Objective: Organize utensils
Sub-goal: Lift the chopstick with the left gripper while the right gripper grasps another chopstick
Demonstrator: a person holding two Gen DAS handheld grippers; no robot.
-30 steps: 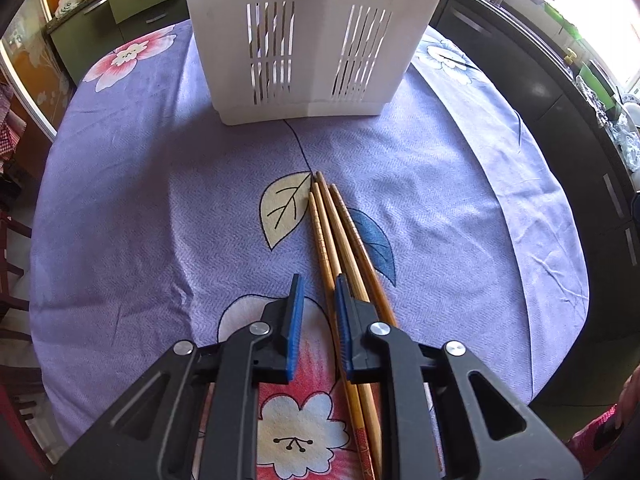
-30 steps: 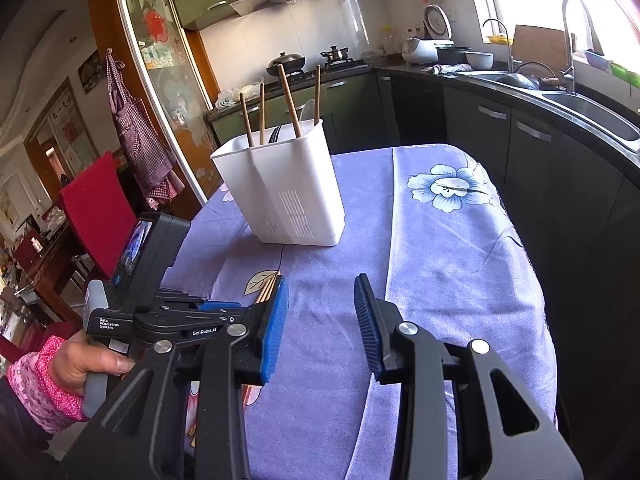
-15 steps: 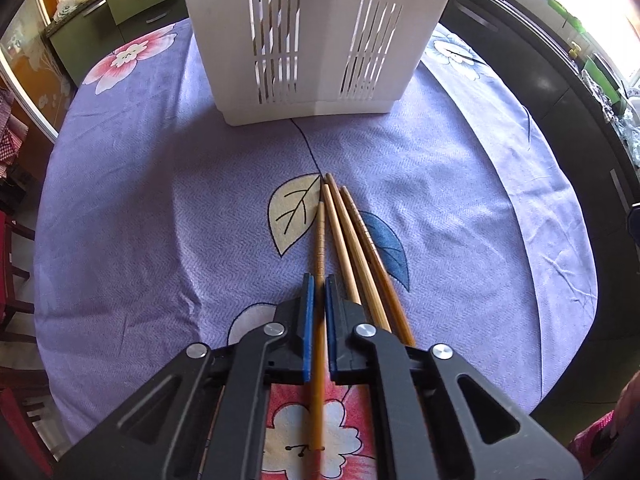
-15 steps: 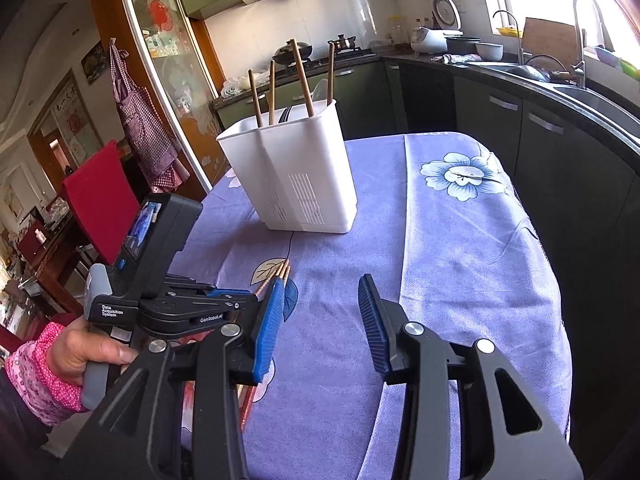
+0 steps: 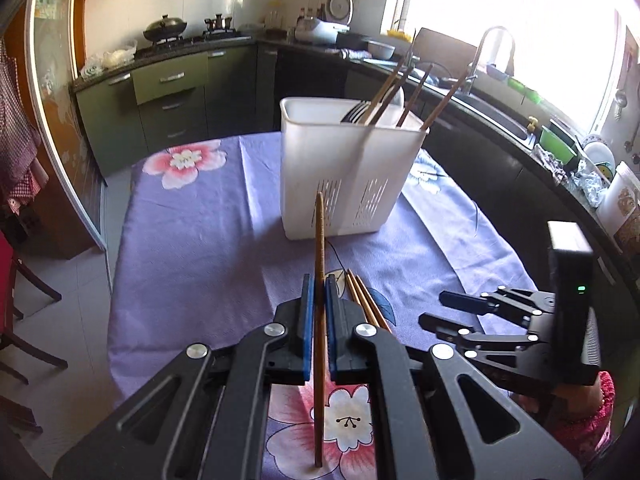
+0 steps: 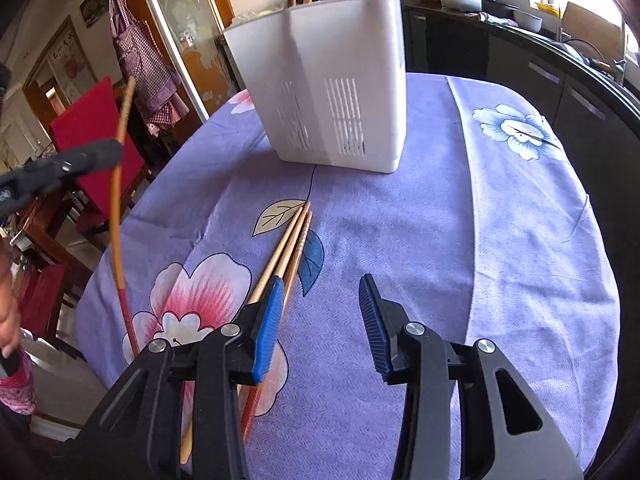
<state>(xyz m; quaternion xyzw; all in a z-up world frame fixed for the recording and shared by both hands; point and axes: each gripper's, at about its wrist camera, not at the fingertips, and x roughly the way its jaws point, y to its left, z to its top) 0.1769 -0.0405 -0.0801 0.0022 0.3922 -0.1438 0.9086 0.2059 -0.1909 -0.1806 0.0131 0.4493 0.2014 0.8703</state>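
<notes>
Left tool [image 5: 319,295], chopstick [image 5: 319,264] now lifted off table [image 5: 192,248]

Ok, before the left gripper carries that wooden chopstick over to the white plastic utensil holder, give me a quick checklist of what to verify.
1. Grip: left gripper is shut on the single wooden chopstick: ok.
2. Chopstick lifted off the purple floral tablecloth: ok; in the right wrist view it hangs in the air.
3. White plastic utensil holder upright, top open: ok.
4. Free space inside the holder: cannot tell; chopsticks and a fork already stand in it.
5. Right gripper out of the path: ok; open, low over the three wooden chopsticks left on the cloth.
</notes>
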